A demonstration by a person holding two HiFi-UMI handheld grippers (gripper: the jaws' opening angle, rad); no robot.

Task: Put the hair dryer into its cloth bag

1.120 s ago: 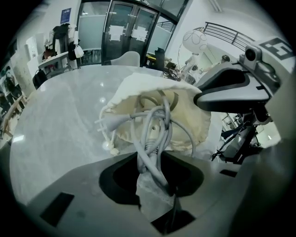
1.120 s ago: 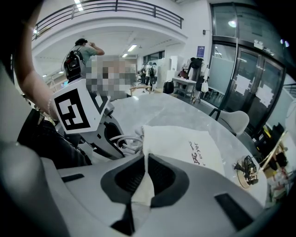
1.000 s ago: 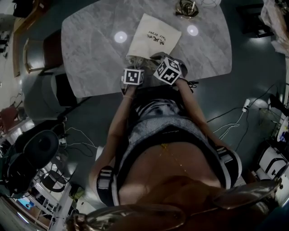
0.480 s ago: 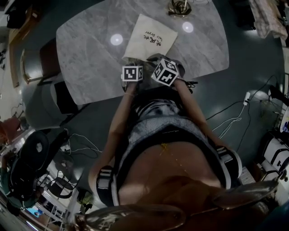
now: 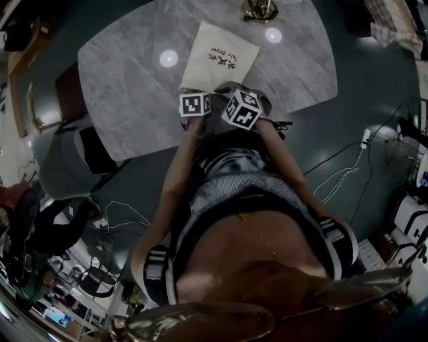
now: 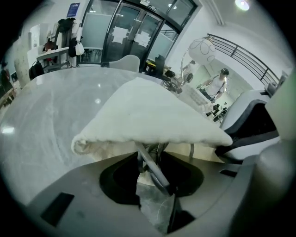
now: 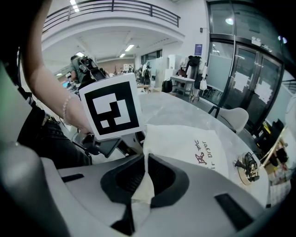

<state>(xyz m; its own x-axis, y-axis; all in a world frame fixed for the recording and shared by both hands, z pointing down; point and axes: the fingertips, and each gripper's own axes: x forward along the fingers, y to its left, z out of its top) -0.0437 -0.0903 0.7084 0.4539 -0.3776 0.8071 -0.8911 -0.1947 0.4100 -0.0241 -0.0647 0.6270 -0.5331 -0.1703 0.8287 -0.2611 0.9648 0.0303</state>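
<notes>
The cream cloth bag [image 5: 218, 55] with dark print lies on the marble table [image 5: 134, 87], its mouth towards me. My right gripper [image 7: 144, 178] is shut on a fold of the bag's [image 7: 185, 143] mouth edge and holds it up. My left gripper [image 6: 155, 159] sits just under the raised cloth [image 6: 148, 111], closed on a grey cord [image 6: 150, 163] that loops into the bag. The hair dryer's body is hidden, apparently inside the bag. In the head view both marker cubes, left [image 5: 194, 105] and right [image 5: 241, 109], sit side by side at the mouth.
A gold-coloured round object [image 5: 259, 8] stands at the table's far edge beyond the bag. Chairs [image 5: 77, 143] stand left of the table. Cables [image 5: 341, 177] trail over the floor on the right. My own body fills the lower half of the head view.
The left gripper has edged forward towards the bag's mouth. The right gripper has kept its hold on the cloth in the same spot.
</notes>
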